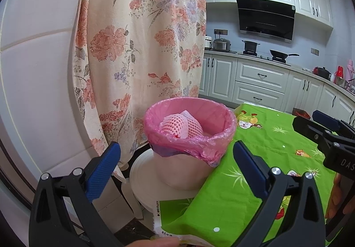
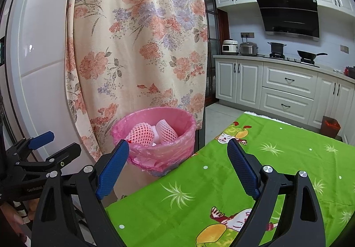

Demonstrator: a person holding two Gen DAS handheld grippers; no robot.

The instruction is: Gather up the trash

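a round bin (image 1: 188, 153) lined with a crinkled pink bag (image 1: 199, 147) sits beside the green worktop (image 1: 266, 158), before a floral curtain (image 1: 144, 36). pink foam nets (image 2: 144, 134) lie inside the bin. left gripper (image 1: 177, 164) and right gripper (image 2: 177, 164) fingers spread apart, empty.

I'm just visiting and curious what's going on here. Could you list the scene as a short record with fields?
bin: trash bin lined with a pink bag, beside the table's corner
contents: pink foam fruit nets
table: green cartoon tablecloth, no loose trash in view
left gripper: open, holding nothing
right gripper: open, holding nothing
backdrop: floral curtain, white kitchen cabinets
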